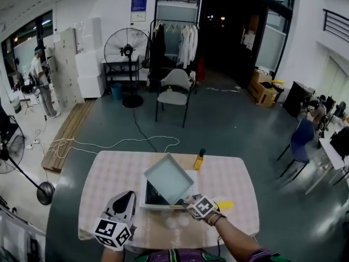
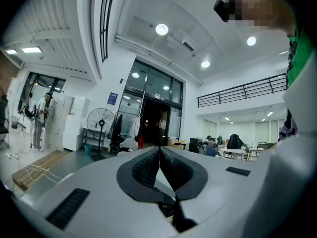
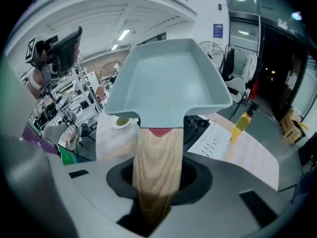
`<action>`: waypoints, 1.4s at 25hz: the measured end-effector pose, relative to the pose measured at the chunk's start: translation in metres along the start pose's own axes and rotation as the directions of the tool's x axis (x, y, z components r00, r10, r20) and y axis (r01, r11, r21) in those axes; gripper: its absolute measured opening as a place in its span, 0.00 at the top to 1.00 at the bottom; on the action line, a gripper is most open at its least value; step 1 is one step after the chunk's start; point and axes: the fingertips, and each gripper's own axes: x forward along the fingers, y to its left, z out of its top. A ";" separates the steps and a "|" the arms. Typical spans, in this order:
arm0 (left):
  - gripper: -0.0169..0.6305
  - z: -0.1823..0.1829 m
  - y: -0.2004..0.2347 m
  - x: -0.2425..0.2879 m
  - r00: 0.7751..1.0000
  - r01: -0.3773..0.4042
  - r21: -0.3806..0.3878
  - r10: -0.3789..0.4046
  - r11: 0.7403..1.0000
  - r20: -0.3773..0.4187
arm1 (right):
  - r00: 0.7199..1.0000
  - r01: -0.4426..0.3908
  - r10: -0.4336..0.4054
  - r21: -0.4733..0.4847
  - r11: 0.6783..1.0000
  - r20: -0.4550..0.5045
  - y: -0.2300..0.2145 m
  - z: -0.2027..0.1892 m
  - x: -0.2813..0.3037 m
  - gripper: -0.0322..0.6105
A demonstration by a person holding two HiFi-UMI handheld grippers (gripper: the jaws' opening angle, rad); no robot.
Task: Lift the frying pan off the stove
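Leveling the tilted frying pan [image 3: 168, 83] would help; right gripper [image 3: 158, 175] fingers clamp its handle [image 3: 156, 145], left gripper [image 2: 159, 158] fingers together, empty.

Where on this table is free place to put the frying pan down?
Bare cloth lies left of the stove to the table's edge, and right of it, between the yellow bottle and the small yellow item. The near edge is crowded by the left gripper and right gripper.
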 end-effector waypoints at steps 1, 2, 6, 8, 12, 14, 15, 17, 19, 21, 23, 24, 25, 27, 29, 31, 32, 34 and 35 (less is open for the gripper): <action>0.94 0.001 0.000 0.001 1.000 0.011 0.006 -0.011 1.000 -0.003 | 1.000 0.011 -0.011 0.012 1.000 0.021 0.006 0.002 -0.006 0.77; 0.94 0.001 0.000 0.001 1.000 0.024 0.012 -0.024 1.000 -0.006 | 0.999 0.023 -0.024 0.025 0.999 0.043 0.011 0.004 -0.011 0.77; 0.94 0.001 -0.001 0.006 0.998 0.070 0.031 -0.069 0.997 -0.012 | 0.990 0.065 -0.076 0.094 0.993 0.122 0.028 0.008 -0.033 0.77; 0.94 0.003 0.000 0.009 0.996 0.088 0.034 -0.088 0.996 -0.010 | 0.980 0.089 -0.108 0.119 0.989 0.165 0.033 0.016 -0.046 0.77; 0.94 0.004 0.007 0.010 0.993 0.114 0.030 -0.114 0.993 -0.004 | 0.950 0.152 -0.192 0.173 0.973 0.246 0.038 0.029 -0.065 0.77; 0.94 0.007 0.008 0.009 0.993 0.121 0.021 -0.121 0.992 0.001 | 0.932 0.172 -0.229 0.215 0.961 0.280 0.040 0.034 -0.076 0.77; 0.94 0.008 0.008 0.009 0.992 0.124 0.016 -0.124 0.992 0.003 | 0.921 0.180 -0.248 0.238 0.954 0.299 0.039 0.036 -0.083 0.77; 0.94 0.007 0.008 0.009 0.991 0.130 0.010 -0.130 0.991 0.004 | 0.897 0.191 -0.284 0.283 0.940 0.338 0.037 0.043 -0.097 0.77; 0.94 0.008 0.010 0.008 0.992 0.126 0.009 -0.126 0.992 0.006 | 0.869 0.197 -0.317 0.322 0.926 0.379 0.035 0.050 -0.111 0.77; 0.94 0.012 0.015 0.008 0.994 0.112 0.006 -0.112 0.994 0.014 | 0.840 0.211 -0.352 0.349 0.913 0.413 0.030 0.058 -0.125 0.77; 0.94 0.019 0.018 0.008 0.995 0.098 0.002 -0.098 0.995 0.025 | 0.811 0.229 -0.386 0.369 0.901 0.439 0.025 0.066 -0.140 0.77; 0.94 0.024 0.018 0.008 0.995 0.092 0.002 -0.092 0.996 0.030 | 0.798 0.235 -0.400 0.379 0.895 0.451 0.022 0.069 -0.149 0.77; 0.94 0.027 0.018 0.008 0.995 0.088 0.005 -0.088 0.996 0.037 | 0.785 0.239 -0.412 0.388 0.890 0.463 0.020 0.073 -0.157 0.77; 0.94 0.031 0.017 0.009 0.995 0.085 0.013 -0.086 0.996 0.051 | 0.762 0.240 -0.427 0.400 0.884 0.487 0.016 0.080 -0.169 0.77; 0.94 0.034 0.016 0.009 0.994 0.084 0.021 -0.085 0.996 0.062 | 0.746 0.248 -0.435 0.397 0.884 0.505 0.013 0.086 -0.177 0.77; 0.94 0.037 0.014 0.007 0.994 0.083 0.029 -0.084 0.996 0.065 | 0.731 0.267 -0.447 0.386 0.883 0.516 0.012 0.090 -0.184 0.77; 0.94 0.037 0.013 0.006 0.994 0.084 0.035 -0.086 0.996 0.063 | 0.723 0.277 -0.454 0.383 0.881 0.521 0.013 0.091 -0.187 0.77; 0.94 0.035 0.011 0.004 0.994 0.090 0.044 -0.092 0.995 0.054 | 0.704 0.280 -0.463 0.389 0.878 0.538 0.015 0.095 -0.192 0.77; 0.94 0.034 0.011 0.003 0.994 0.093 0.046 -0.095 0.995 0.049 | 0.694 0.274 -0.465 0.396 0.876 0.550 0.016 0.097 -0.193 0.77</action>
